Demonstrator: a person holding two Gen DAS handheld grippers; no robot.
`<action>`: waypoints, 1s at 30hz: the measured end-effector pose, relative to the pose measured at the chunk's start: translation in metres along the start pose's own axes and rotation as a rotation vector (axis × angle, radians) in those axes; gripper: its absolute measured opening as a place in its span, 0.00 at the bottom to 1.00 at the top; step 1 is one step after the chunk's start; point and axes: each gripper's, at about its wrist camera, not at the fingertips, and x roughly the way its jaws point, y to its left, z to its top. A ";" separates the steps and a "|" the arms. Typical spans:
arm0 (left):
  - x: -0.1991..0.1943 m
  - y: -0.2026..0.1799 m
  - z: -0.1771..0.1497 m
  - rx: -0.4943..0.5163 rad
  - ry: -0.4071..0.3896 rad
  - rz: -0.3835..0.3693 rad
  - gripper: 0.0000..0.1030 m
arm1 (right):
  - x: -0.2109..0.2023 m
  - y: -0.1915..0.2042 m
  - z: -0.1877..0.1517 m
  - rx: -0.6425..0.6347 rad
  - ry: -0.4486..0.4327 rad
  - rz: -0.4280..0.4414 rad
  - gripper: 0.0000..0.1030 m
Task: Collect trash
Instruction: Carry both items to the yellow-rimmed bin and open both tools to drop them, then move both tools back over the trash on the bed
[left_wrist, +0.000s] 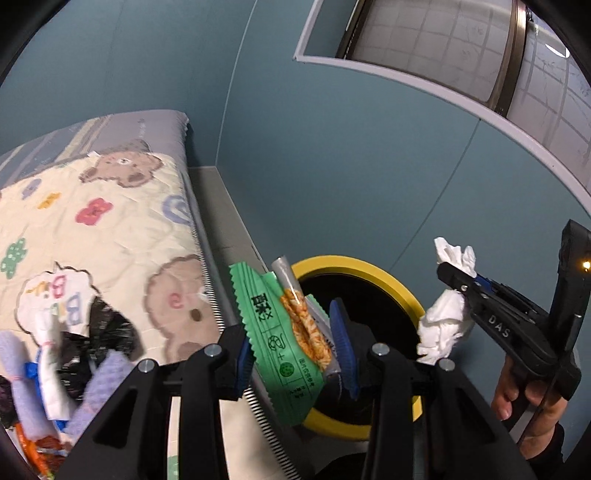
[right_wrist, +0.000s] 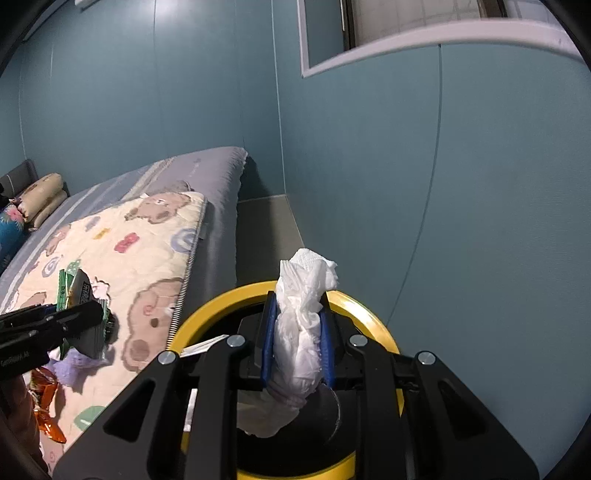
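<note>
Both loads are basically at the bin now, so the drop is what needs doing right. The left gripper (left_wrist: 295, 350) is clamped on a green snack wrapper (left_wrist: 275, 343) with a clear, orange-printed sleeve tucked against it, and it's held over the near-left rim of the yellow-rimmed trash bin (left_wrist: 373, 267). The right gripper (right_wrist: 297, 339) is pinched tight on a crumpled white tissue wad (right_wrist: 301, 332), hanging right above the bin's black opening in the right wrist view. For a clean drop, each load should probably be carried past the rim and centred over the opening before the jaws get released, since the wrapper sits partly over the rim and could likely slide off onto the floor. The wrapper is thin glossy film with zigzag-cut edges, flat and floppy, so a flutter sideways can be expected; the tissue is soft, wrinkly and light, and it might cling to the ribbed blue pads, so a full release is probably needed. More litter is left on the bear-print quilted bedspread (left_wrist: 122, 229), which looks padded and stitched: black plastic, lilac cloth, an orange foil wrapper (right_wrist: 46, 413).
</note>
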 end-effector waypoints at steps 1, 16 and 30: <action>0.007 -0.003 0.000 0.000 0.008 -0.003 0.35 | 0.005 0.000 0.000 0.007 0.009 0.007 0.20; 0.056 -0.025 -0.009 -0.002 0.069 -0.053 0.48 | 0.054 -0.025 -0.014 0.072 0.090 -0.035 0.39; 0.033 -0.004 -0.012 -0.067 0.001 0.006 0.90 | 0.022 -0.030 -0.018 0.115 0.038 -0.065 0.57</action>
